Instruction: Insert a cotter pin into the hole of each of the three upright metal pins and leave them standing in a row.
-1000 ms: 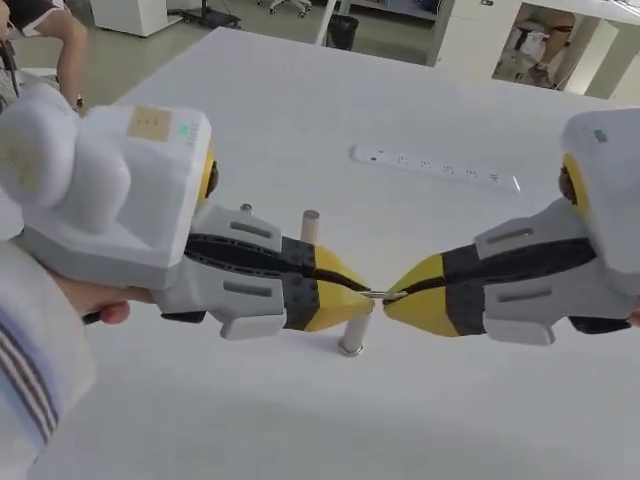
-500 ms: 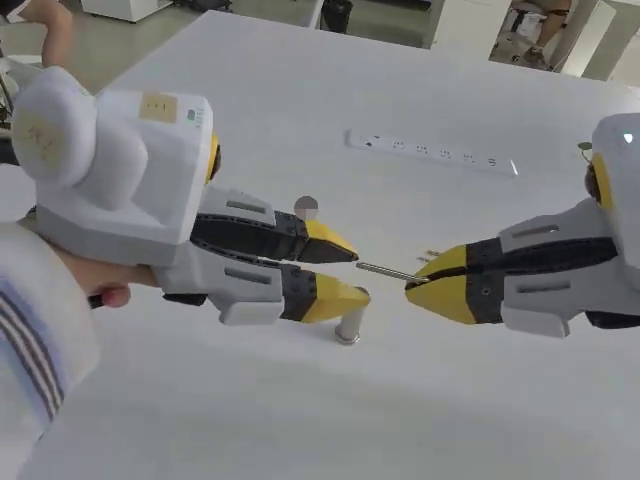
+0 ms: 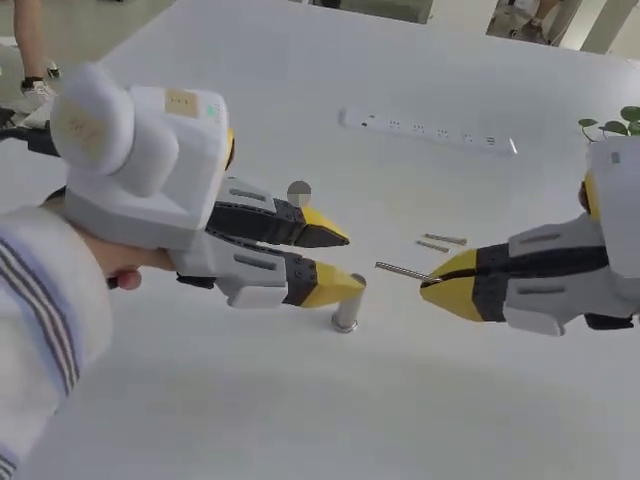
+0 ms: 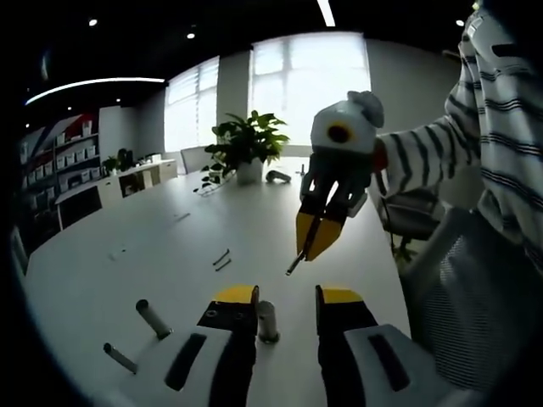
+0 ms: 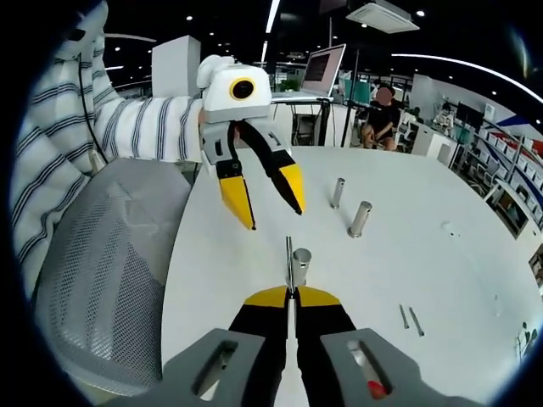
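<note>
A white table [image 3: 300, 400] is shown. Three upright metal pins [image 5: 360, 219] are stood near its middle, two loose cotter pins [image 3: 440, 242] are laid near them, and a power strip [image 3: 425, 133] is placed toward the far edge.

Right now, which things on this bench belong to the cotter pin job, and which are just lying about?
Job: front pin, middle pin, far pin; cotter pin shut in the right tongs; open left tongs; two spare cotter pins.
Lying about: power strip, plant.
</note>
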`<state>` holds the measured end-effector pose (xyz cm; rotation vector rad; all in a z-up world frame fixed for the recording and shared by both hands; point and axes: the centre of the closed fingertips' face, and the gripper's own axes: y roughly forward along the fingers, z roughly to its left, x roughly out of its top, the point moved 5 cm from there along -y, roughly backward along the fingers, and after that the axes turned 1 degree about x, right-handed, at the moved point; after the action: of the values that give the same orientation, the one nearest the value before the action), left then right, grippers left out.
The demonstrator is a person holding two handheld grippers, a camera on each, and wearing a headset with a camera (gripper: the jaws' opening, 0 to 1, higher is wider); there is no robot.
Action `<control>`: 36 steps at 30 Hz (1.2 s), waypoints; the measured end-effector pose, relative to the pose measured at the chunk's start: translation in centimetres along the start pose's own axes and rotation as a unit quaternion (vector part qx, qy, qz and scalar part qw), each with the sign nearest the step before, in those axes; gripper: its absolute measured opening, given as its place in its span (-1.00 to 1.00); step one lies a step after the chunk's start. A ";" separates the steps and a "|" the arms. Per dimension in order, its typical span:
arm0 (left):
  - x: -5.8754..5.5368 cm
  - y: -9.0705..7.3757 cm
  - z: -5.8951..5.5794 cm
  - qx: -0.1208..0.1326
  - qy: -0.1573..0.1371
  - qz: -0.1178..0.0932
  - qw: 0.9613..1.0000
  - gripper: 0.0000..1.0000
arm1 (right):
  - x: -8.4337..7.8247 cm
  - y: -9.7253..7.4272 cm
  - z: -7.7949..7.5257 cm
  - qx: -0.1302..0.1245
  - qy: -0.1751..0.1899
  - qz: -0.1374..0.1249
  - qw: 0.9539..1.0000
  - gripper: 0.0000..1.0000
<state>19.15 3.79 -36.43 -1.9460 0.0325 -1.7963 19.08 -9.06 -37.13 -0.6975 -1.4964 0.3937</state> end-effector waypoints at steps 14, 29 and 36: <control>-1.0 2.0 1.3 -0.007 -0.008 0.020 1.000 -0.48 | -1.9 1.1 -1.0 0.006 0.018 0.014 1.000 -1.00; -2.7 3.5 1.6 -0.009 -0.008 0.056 0.998 -0.54 | -2.8 2.4 -1.4 0.017 0.024 0.026 0.999 -1.00; -2.8 3.6 1.8 -0.007 -0.010 0.058 0.998 -0.76 | -2.7 2.7 -1.6 0.026 0.016 0.032 0.999 -1.00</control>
<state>21.60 2.16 -40.38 -1.9310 0.1471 -1.7058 20.91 -9.05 -40.86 -0.7084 -1.4320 0.4656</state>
